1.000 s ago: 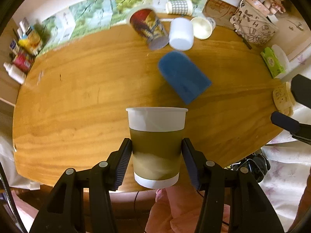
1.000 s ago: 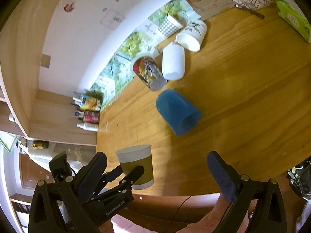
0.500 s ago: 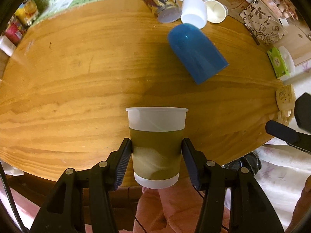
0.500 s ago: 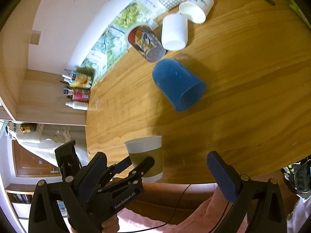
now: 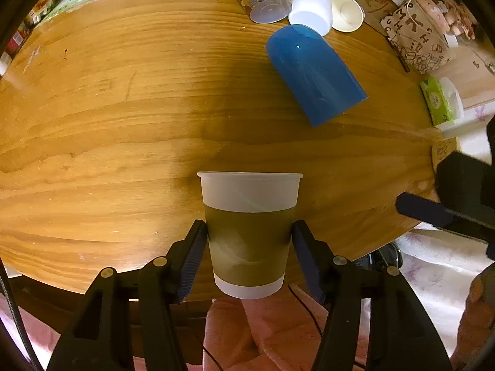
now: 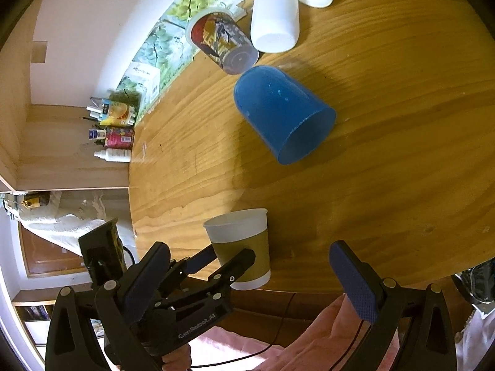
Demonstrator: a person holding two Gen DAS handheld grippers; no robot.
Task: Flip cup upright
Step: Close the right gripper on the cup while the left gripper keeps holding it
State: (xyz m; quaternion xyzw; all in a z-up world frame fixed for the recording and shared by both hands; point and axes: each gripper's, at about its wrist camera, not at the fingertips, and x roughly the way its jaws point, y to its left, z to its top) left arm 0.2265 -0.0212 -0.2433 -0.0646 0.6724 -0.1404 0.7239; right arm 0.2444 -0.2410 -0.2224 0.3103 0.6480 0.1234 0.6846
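The left gripper (image 5: 249, 241) pinches the paper cup (image 5: 249, 232) by its brown sleeve, one pad on each side, holding it upright with its rim up over the near edge of the table (image 5: 123, 123). The right gripper (image 6: 247, 281) hangs beside it with jaws spread wide and nothing between them. Farther out a blue cup (image 6: 283, 113) lies on its side, its mouth toward the near edge. Beyond it, by the wall, lie a printed cup (image 6: 222, 41) and a white cup (image 6: 275, 21).
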